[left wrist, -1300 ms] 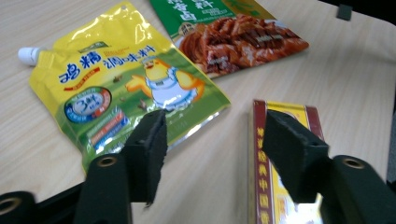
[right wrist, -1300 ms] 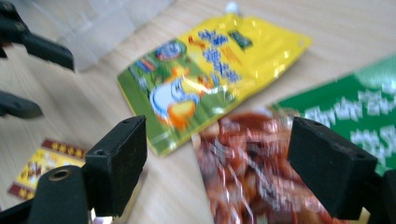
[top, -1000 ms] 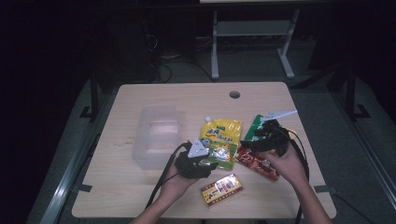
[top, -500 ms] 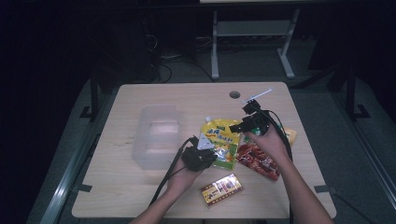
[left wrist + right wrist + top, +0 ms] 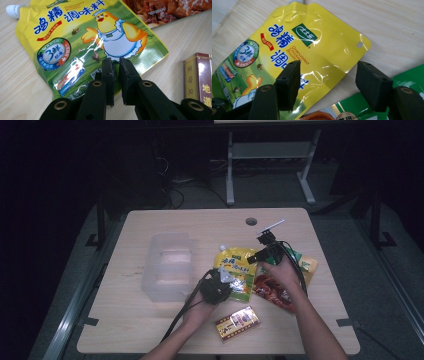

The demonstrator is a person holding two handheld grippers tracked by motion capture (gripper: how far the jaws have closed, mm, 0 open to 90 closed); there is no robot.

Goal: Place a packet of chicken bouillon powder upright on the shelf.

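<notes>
Tongs point(image 5: 114, 65) on the left had just clenched on the yellow pouch's point(image 5: 82, 35) near edge, while the right tongs point(image 5: 331, 72), still narrowing, straddled its far corner ungripped, readying a two-handed lift.

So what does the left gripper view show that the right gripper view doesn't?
Left gripper view only: a red and gold box at the right edge, the pouch's white screw cap, the whole chicken cartoon, and the left gripper with its jaws shut at the pouch's bottom edge.

Right gripper view only: a green packet, the punched hole in the pouch's top corner, and the right gripper with open jaws above that corner.

Both: the yellow pouch and the wooden table.
</notes>
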